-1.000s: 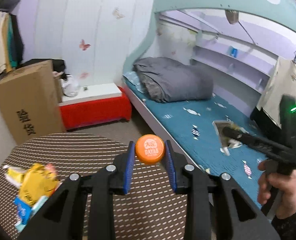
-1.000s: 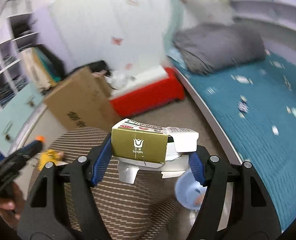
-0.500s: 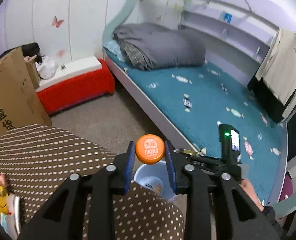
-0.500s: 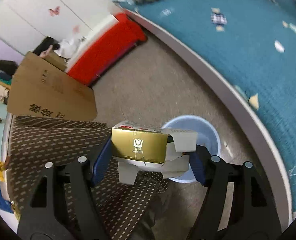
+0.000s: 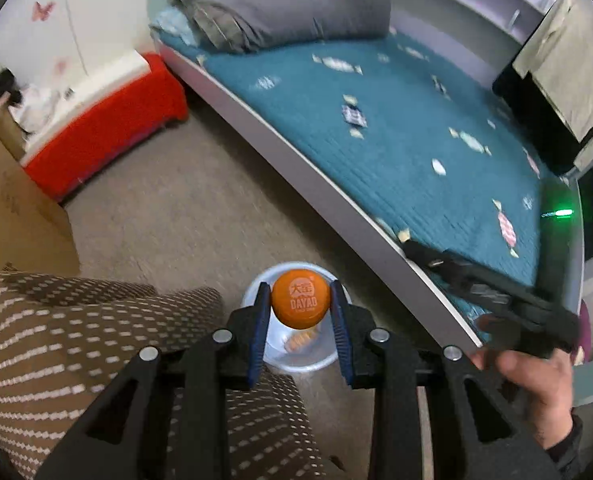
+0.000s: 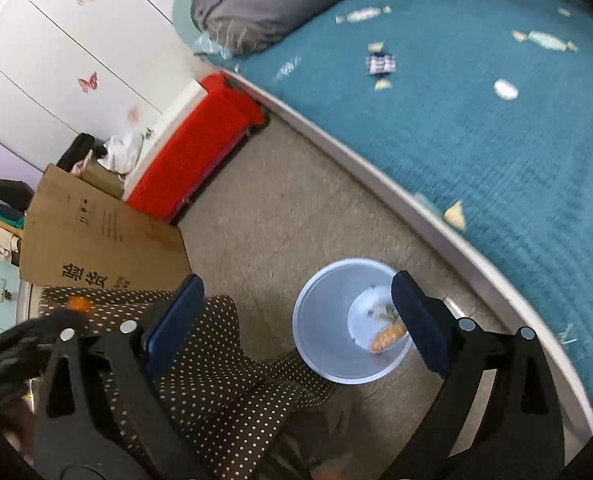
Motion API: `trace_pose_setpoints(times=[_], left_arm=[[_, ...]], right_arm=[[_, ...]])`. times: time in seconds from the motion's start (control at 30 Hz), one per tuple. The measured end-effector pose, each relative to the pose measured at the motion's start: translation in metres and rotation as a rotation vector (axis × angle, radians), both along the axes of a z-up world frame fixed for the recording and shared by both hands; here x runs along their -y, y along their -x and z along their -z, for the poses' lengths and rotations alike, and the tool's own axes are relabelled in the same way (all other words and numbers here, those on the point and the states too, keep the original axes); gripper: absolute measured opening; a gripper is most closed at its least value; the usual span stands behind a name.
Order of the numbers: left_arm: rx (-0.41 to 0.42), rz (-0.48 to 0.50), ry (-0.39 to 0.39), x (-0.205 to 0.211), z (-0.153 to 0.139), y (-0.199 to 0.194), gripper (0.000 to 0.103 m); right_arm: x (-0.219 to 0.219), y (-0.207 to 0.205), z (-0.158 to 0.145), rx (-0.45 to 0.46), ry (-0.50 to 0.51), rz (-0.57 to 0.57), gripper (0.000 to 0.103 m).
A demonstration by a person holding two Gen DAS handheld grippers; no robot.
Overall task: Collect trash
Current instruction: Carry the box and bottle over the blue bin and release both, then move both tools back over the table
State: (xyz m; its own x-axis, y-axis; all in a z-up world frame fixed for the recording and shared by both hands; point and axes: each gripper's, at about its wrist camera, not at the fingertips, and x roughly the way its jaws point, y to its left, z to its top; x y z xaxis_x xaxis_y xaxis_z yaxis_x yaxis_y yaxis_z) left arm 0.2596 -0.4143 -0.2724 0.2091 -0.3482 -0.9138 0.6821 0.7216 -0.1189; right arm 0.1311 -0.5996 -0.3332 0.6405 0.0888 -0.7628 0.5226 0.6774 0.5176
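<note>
An orange bottle cap [image 5: 300,300] printed DAYAO sits pinched between the blue pads of my left gripper [image 5: 298,286], right above a pale blue bin [image 5: 296,360] on the floor. In the right wrist view my right gripper [image 6: 296,280] hangs over the same bin [image 6: 316,344] with its jaws opening wide and nothing between them. An orange wrapper [image 6: 386,338] and blurred grey scraps lie at the bin's bottom. A hand [image 5: 536,376] holds the right gripper [image 5: 416,250] beside the bed edge. The left gripper and its cap [image 6: 76,303] show blurred at the far left.
A table under a brown dotted cloth [image 6: 216,372] reaches up to the bin. A cardboard box [image 6: 96,240] and a red bench [image 6: 192,152] stand beyond it. The bed with a teal cover [image 6: 476,120] runs along the right. Beige carpet [image 6: 296,200] lies between.
Both grippers have swung down over the bin. The right gripper's jaws have spread and the gold carton has left them. The left gripper still pinches the orange cap.
</note>
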Motion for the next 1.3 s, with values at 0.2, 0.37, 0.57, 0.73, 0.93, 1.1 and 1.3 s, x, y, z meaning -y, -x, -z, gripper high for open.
trace_pose_setpoints(times=[0.2,0.37,0.57,0.73,0.93,1.1,1.3], left_arm=[[-0.032,-0.043,-0.023,0.008,0.010,-0.006,0.093],[0.031,-0.111,-0.004,-0.006,-0.011,-0.005,0.094],[0.130,-0.150,0.042,-0.033,-0.047,0.015,0.094],[0.235,-0.165,0.103,-0.060,-0.090,0.043,0.095],[0.352,-0.187,0.172,-0.096,-0.138,0.077,0.096],[0.417,-0.220,0.213,-0.129,-0.169,0.097,0.096],[0.475,-0.258,0.247,-0.176,-0.193,0.116,0.096]], right_arm=[[0.002,0.018,-0.039,0.070,0.045,0.006,0.095],[-0.010,0.030,-0.065,0.114,0.064,0.005,0.097],[-0.033,0.045,-0.098,0.175,0.121,0.005,0.097],[-0.059,0.058,-0.142,0.227,0.226,0.034,0.097],[-0.097,0.066,-0.189,0.283,0.293,-0.022,0.097],[-0.128,0.069,-0.217,0.327,0.314,-0.080,0.097],[-0.169,0.062,-0.239,0.367,0.314,-0.179,0.097]])
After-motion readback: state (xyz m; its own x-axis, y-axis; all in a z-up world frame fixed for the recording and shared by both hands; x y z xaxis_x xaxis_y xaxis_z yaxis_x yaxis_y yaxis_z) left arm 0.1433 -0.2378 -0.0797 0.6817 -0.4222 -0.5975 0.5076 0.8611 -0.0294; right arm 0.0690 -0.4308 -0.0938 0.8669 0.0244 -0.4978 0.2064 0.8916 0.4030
